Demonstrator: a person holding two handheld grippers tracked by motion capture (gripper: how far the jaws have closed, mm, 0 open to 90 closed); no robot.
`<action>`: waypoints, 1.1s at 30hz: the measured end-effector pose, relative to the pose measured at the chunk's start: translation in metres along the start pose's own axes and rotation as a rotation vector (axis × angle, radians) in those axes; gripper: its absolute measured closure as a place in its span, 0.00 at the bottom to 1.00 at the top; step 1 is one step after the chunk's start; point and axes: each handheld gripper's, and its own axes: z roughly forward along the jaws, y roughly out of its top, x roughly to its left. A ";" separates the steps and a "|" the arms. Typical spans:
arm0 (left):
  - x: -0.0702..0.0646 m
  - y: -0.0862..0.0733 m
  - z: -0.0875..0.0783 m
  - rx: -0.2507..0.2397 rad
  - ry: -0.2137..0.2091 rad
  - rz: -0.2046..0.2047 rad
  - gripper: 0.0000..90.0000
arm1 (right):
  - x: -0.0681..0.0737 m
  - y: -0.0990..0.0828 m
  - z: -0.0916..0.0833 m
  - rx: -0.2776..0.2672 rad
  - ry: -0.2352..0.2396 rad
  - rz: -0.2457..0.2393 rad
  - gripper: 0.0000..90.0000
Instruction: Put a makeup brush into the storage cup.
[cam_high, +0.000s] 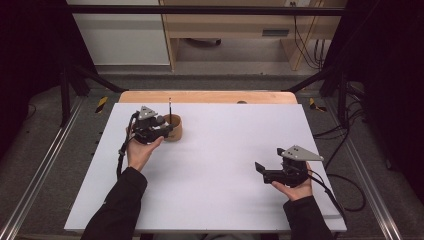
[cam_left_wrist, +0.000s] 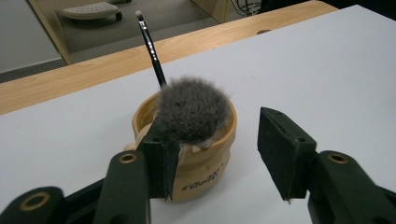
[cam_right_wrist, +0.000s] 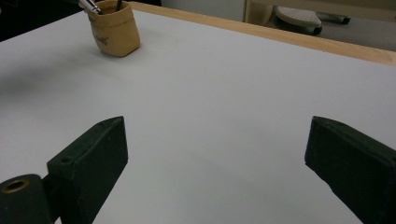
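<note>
Tan pouch (cam_left_wrist: 187, 154) stands near the bench's (cam_high: 210, 170) far left corner, holding a fluffy brush (cam_left_wrist: 194, 109) and a thin brush (cam_left_wrist: 152, 46). Left gripper (cam_left_wrist: 219, 149): fingers parted, nothing clamped, one beside the pouch wall. Right gripper (cam_right_wrist: 215, 163): fingers wide, empty, near the right edge. Advice: withdraw straight back to avoid tipping the pouch.

High view: above the near edge, facing forward and down over the whole white table (cam_high: 210, 165).
Left gripper view: close on the tan cup (cam_left_wrist: 201, 158), frame centre.
Right gripper view: low, cup (cam_right_wrist: 114, 32) far upper left.
Shared: cup (cam_high: 174, 131), table.
</note>
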 end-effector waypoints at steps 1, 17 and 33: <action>0.000 -0.001 -0.002 -0.001 -0.007 0.002 0.51 | 0.000 0.000 0.000 0.001 0.002 -0.002 0.07; -0.001 -0.018 -0.041 -0.083 -0.060 -0.022 0.38 | 0.001 0.000 -0.002 -0.005 0.001 0.005 0.07; -0.006 -0.038 -0.069 -0.122 -0.102 -0.023 0.27 | 0.000 0.001 -0.005 -0.016 0.006 -0.003 0.06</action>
